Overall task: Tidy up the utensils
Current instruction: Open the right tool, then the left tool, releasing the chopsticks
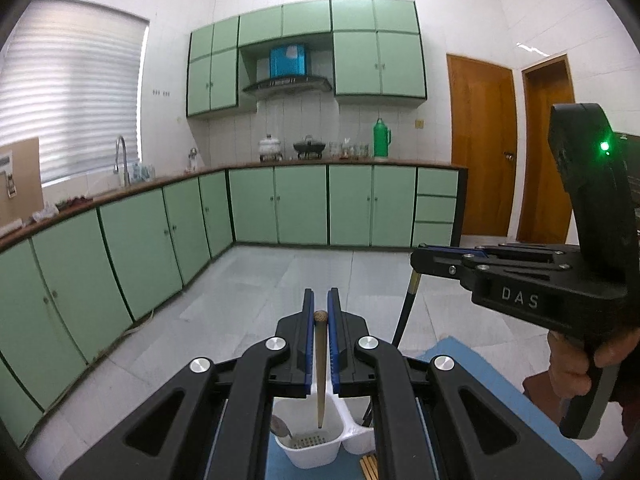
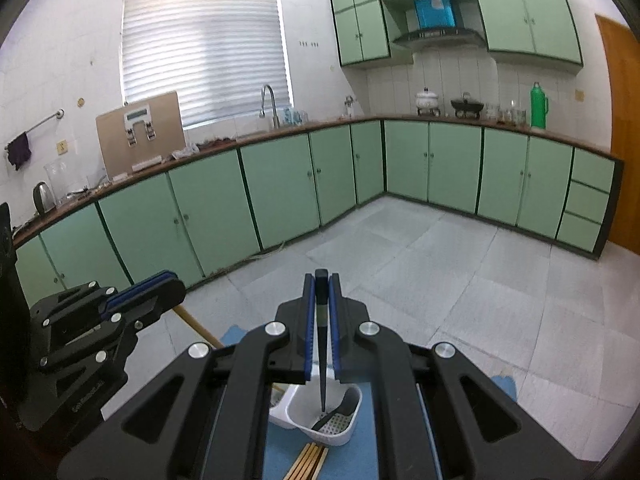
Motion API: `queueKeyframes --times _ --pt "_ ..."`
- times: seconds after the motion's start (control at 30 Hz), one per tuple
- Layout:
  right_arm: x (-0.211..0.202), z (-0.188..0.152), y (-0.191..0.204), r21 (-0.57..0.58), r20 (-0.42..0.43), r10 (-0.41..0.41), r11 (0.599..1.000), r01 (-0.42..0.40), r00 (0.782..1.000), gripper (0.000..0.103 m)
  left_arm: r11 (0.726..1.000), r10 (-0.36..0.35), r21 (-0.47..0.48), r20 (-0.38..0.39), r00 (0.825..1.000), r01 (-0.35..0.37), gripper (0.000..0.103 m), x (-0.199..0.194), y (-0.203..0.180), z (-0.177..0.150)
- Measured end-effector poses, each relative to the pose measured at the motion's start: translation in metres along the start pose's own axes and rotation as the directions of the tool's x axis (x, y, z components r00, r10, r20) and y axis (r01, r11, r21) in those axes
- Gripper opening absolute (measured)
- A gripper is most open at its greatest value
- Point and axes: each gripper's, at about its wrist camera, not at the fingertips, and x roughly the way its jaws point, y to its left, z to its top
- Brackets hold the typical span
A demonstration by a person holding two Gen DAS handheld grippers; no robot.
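Both wrist views forward-down, sharing white caddy (image 1: 316,446).

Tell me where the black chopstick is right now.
The black chopstick is clamped upright in the right gripper, centre of the right wrist view, its tip hanging just above the white utensil holder on the blue mat.

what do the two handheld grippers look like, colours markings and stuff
Both are matte black plastic. The left gripper and right gripper have blue finger pads, angular cut-out linkage arms and round silver pivot bolts. From the left wrist camera, the right one's body reads "DAS", with a lit green light on its upright black housing.
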Motion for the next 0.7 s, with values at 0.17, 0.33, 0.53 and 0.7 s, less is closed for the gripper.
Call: queueKeyframes --times 0.17,0.33,0.53,0.7 --pt "0.019 -0.017 0.0 0.016 -0.05 0.0 1.0 0.0 0.999 0.006 1.0 0.011 -0.002 -0.053 0.999 -0.011 0.006 0.019 0.005 -0.018" --pt "0.03 -0.033 0.005 0.01 -0.099 -0.01 1.0 0.011 0.995 0.008 1.0 0.013 -0.004 -0.102 0.995 -0.013 0.007 0.027 0.007 -0.036" --pt "0.015 -0.039 0.005 0.021 -0.078 -0.034 0.999 0.036 0.996 0.037 1.0 0.02 -0.017 -0.106 0.994 -0.022 0.02 0.015 0.01 -0.041" --pt "-0.018 -0.047 -0.002 0.035 -0.02 -0.073 0.997 0.074 0.997 0.067 0.999 0.031 -0.02 -0.07 0.997 -0.032 0.044 -0.013 0.006 -0.042"
